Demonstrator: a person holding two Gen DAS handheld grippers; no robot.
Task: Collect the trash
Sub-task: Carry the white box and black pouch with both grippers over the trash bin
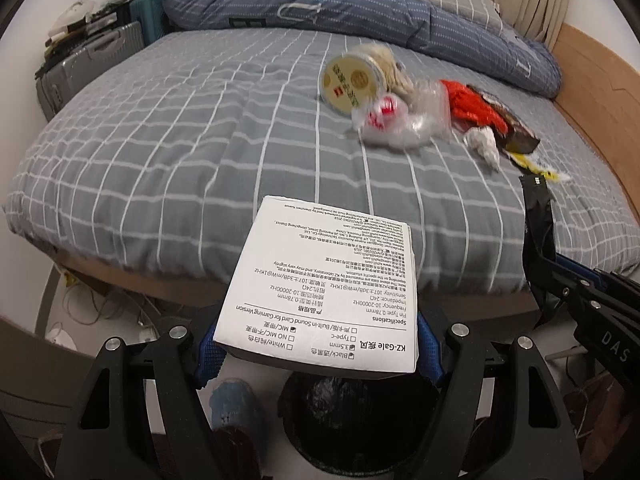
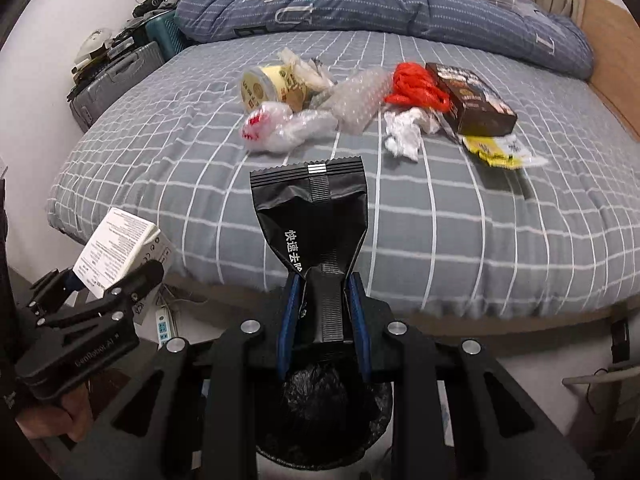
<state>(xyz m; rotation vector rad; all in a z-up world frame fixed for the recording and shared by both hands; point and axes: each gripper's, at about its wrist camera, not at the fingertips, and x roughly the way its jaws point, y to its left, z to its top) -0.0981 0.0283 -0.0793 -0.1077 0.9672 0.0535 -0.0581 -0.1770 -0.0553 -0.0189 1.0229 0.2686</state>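
My left gripper is clamped on a white box, its blue pads pressing the two side faces near the box's bottom end. The box's long axis runs straight out along my fingers, its far end pointing toward the bed, and the printed specification panel faces up. My right gripper is pinched on a black pouch, gripping its narrowed, crumpled lower end; the pouch stands lengthwise along the fingers, fanning out to its serrated, sealed edge, which points away from me toward the bed. Both held pieces hang in the air off the near edge of the mattress, above a bin lined with a black bag, which sits directly below the right gripper. On the grey checked bedcover, well apart from both grippers, lies the remaining litter: a round tub on its side with its lid facing me, a clear plastic bag just in front of it, a red net, crumpled white tissue, a dark carton and a yellow wrapper, somewhat blurred, so I cannot read its print.
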